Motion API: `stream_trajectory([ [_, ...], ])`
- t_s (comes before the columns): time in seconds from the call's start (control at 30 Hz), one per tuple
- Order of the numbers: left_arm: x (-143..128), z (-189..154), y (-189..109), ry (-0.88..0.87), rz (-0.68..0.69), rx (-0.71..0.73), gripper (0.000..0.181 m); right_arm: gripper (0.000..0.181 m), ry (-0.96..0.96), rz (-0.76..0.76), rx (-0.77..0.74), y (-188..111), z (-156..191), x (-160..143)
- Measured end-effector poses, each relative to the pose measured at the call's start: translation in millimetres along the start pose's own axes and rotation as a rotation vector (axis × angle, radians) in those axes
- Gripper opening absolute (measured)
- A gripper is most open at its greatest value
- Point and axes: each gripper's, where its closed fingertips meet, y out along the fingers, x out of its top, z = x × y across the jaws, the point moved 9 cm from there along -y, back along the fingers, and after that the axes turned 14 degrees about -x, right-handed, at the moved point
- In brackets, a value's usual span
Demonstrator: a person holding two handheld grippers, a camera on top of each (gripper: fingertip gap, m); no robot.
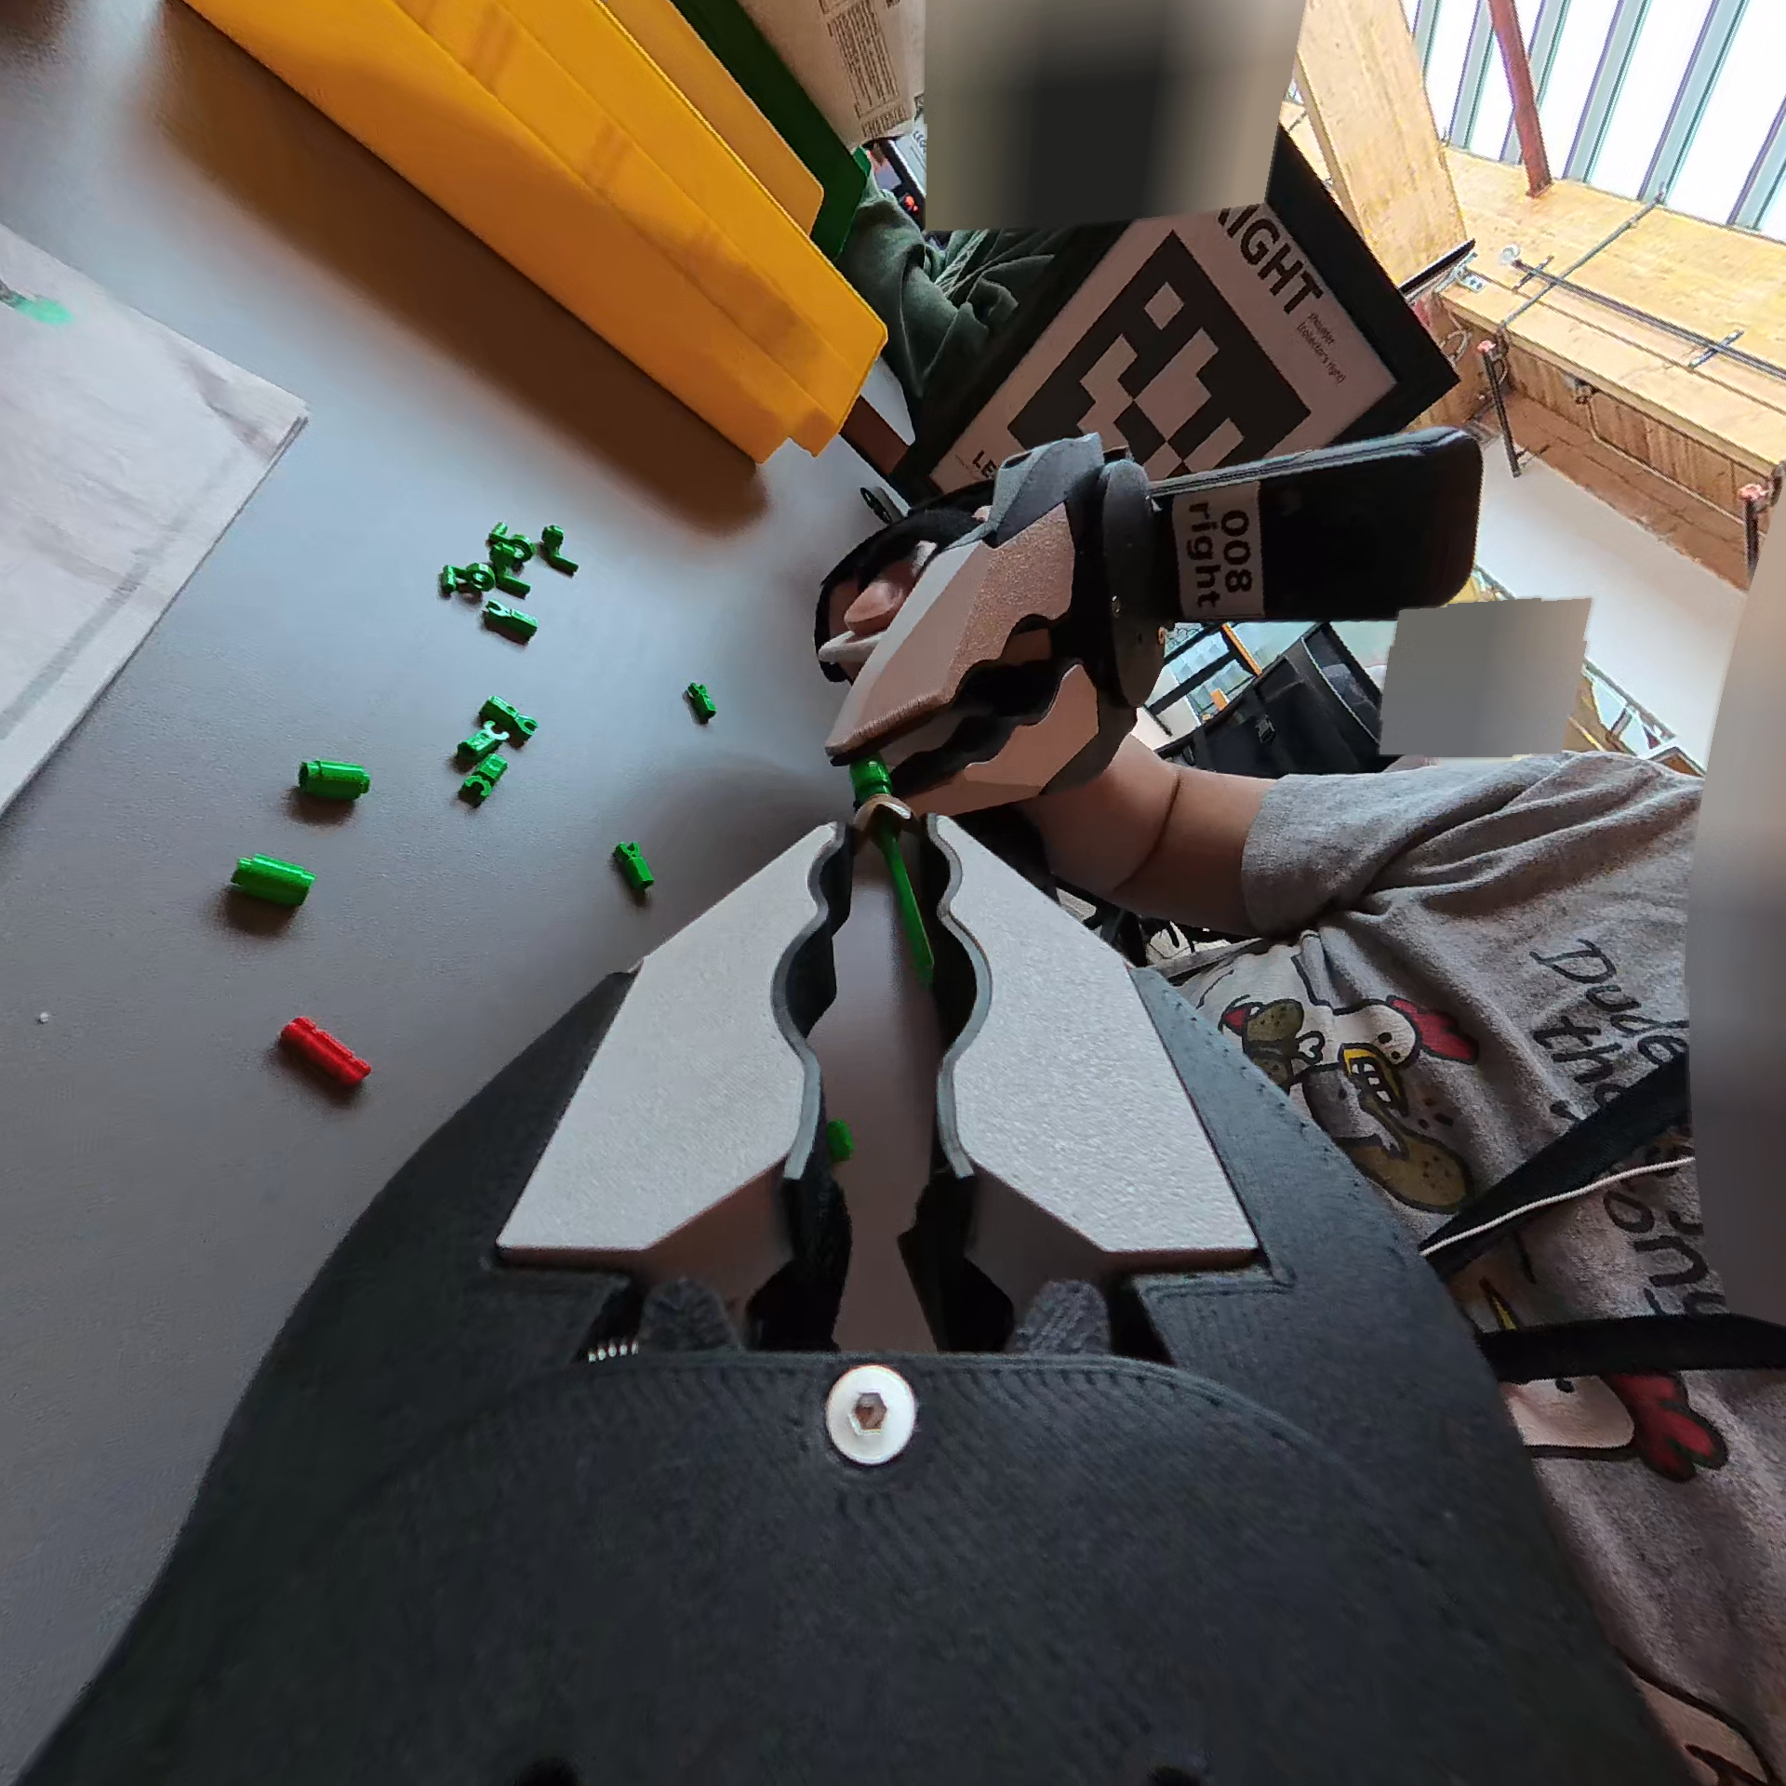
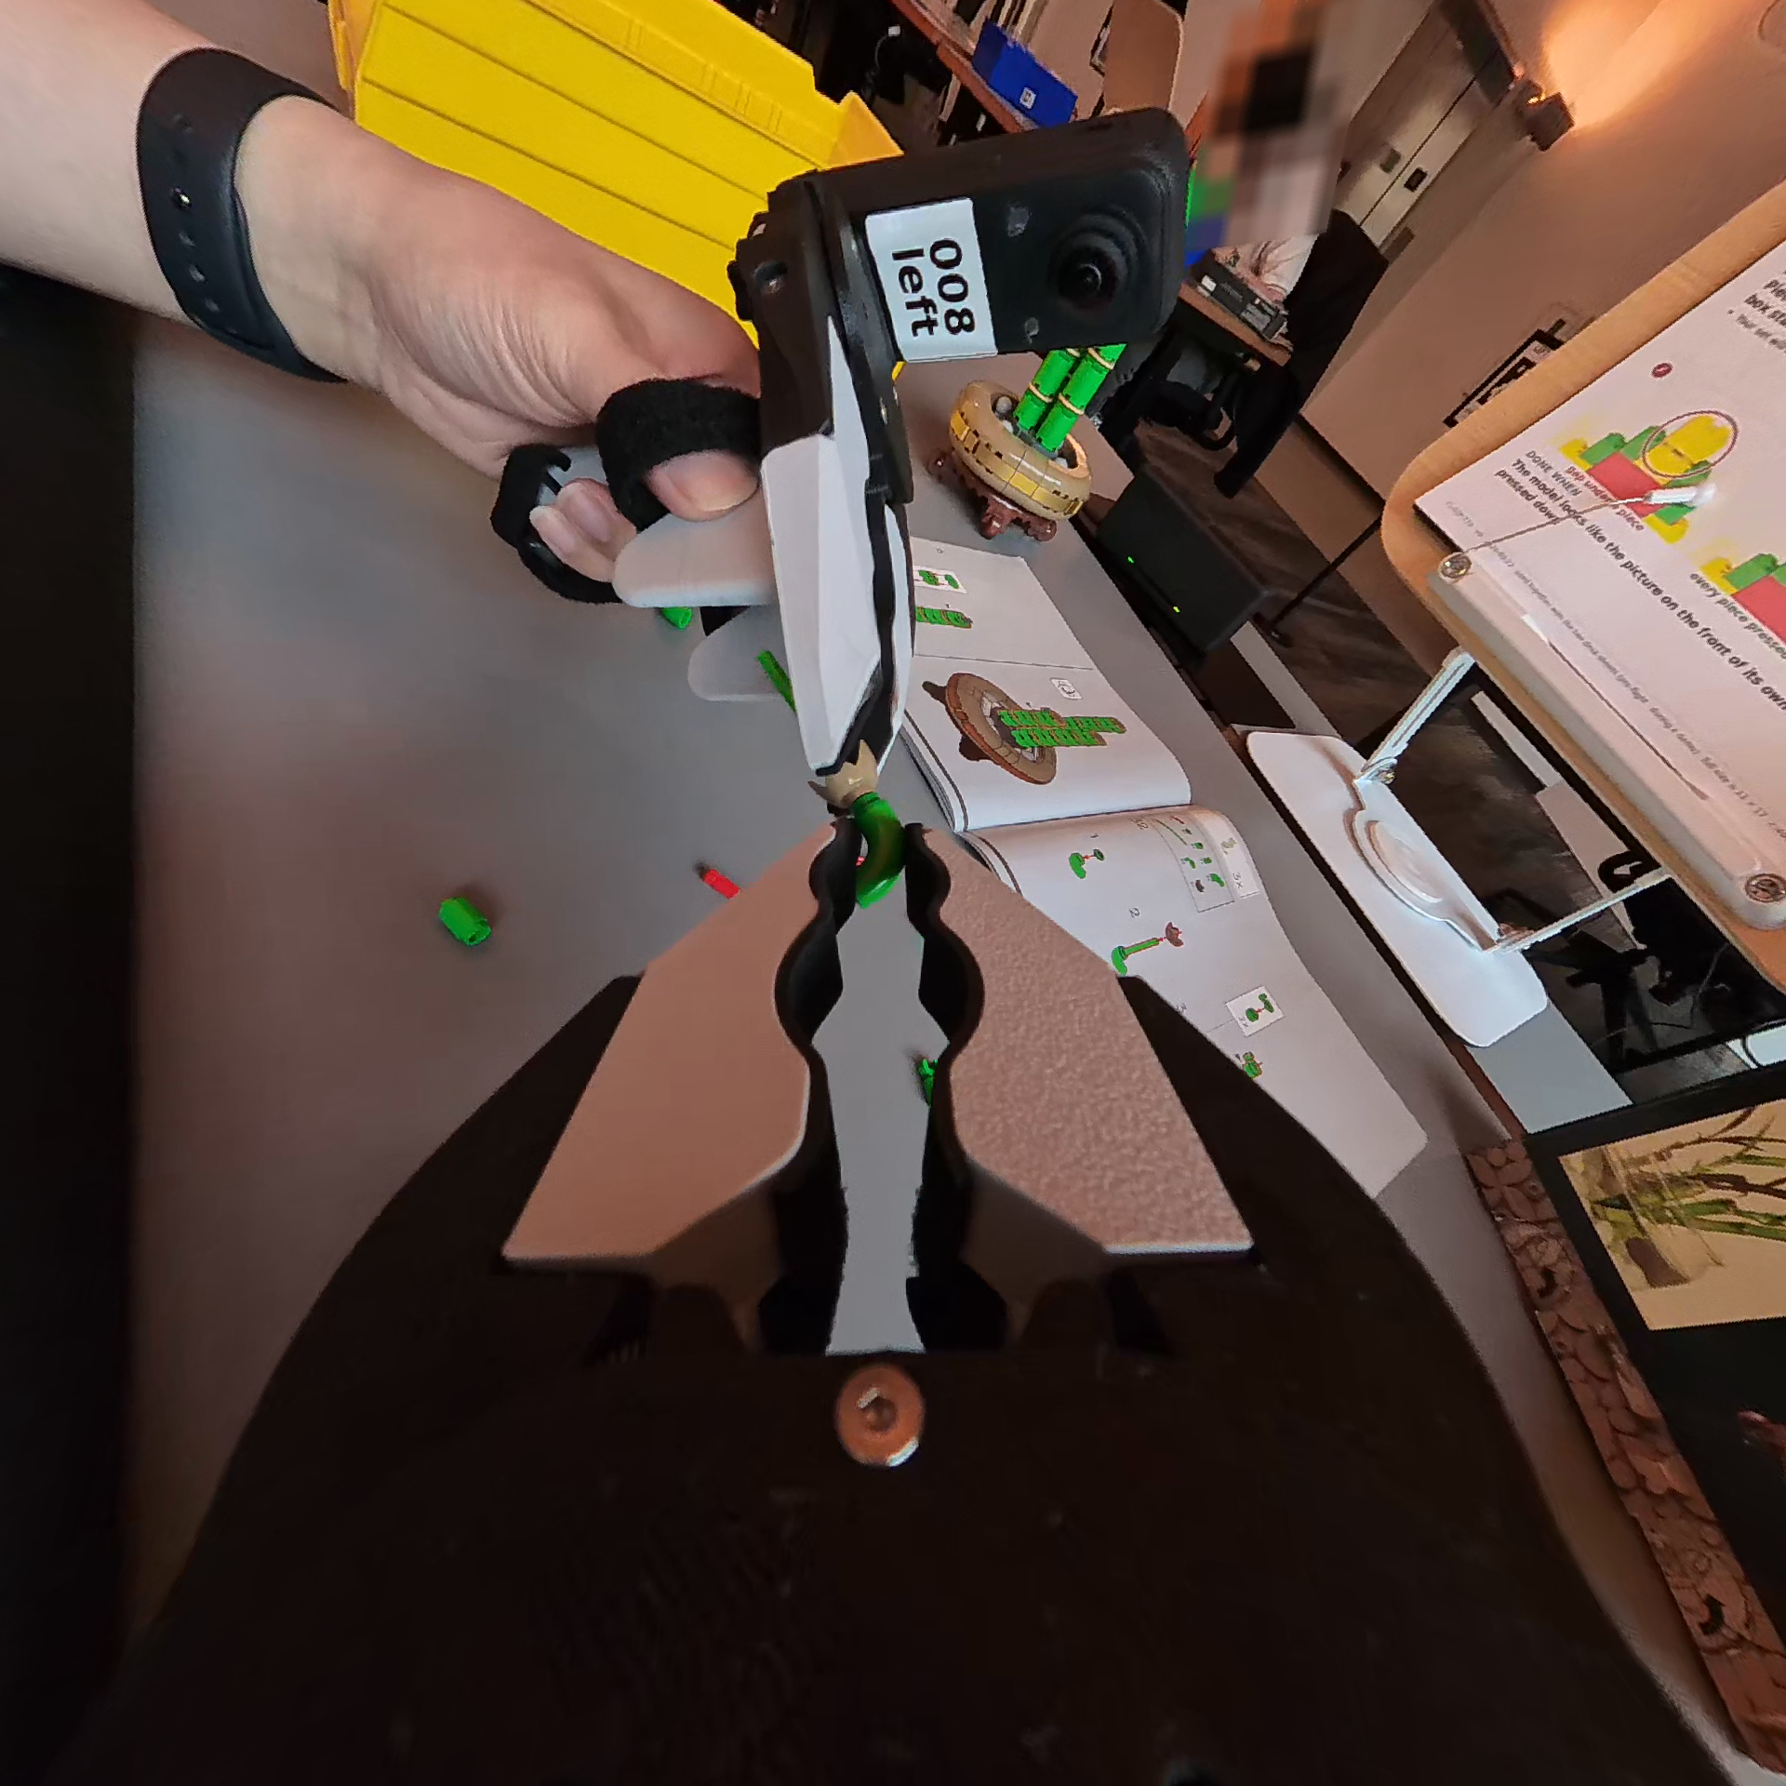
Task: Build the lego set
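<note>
Green stem point(image 1: 907, 904) pinched in left gripper point(image 1: 884, 831); curved end point(image 2: 878, 855) clamped by right gripper point(image 2: 875, 839), seemingly for joining.

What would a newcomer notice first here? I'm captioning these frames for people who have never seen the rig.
Dead centre, the left gripper and the right gripper meet tip to tip above the table, pinching a thin green stem and a curved green piece. Loose green pieces and one red piece dot the grey table, with a big yellow bin behind.
</note>
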Motion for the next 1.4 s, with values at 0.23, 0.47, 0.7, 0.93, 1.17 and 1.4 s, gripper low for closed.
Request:
stream_trajectory([
  [0.23, 1, 1, -2, -0.014, -0.016, 0.005, 0.011, 0.005, -0.044, 0.028, -0.023, 3, 4, 0],
  [0.47, 6, 2, -16, 0.003, -0.06, 0.035, 0.024, 0.005, 0.002, 0.061, -0.119, 4, -4, -1],
  [0.7, 14, -7, -23, 0.117, -0.151, 0.047, 0.021, 0.005, 0.288, 0.086, -0.126, 7, -12, 1],
  [0.93, 18, -8, -22, 0.129, -0.208, 0.045, 0.006, 0.005, 0.389, 0.136, -0.102, 16, -7, 3],
  [1.17, 16, -4, -33, 0.04, -0.196, 0.004, 0.0, 0.016, 0.463, 0.057, 0.022, 18, -2, 8],
  [1.4, -3, 5, -28, -0.161, 0.037, -0.16, 0.0, 0.064, 0.03, -0.04, 0.165, 10, 30, 11],
])
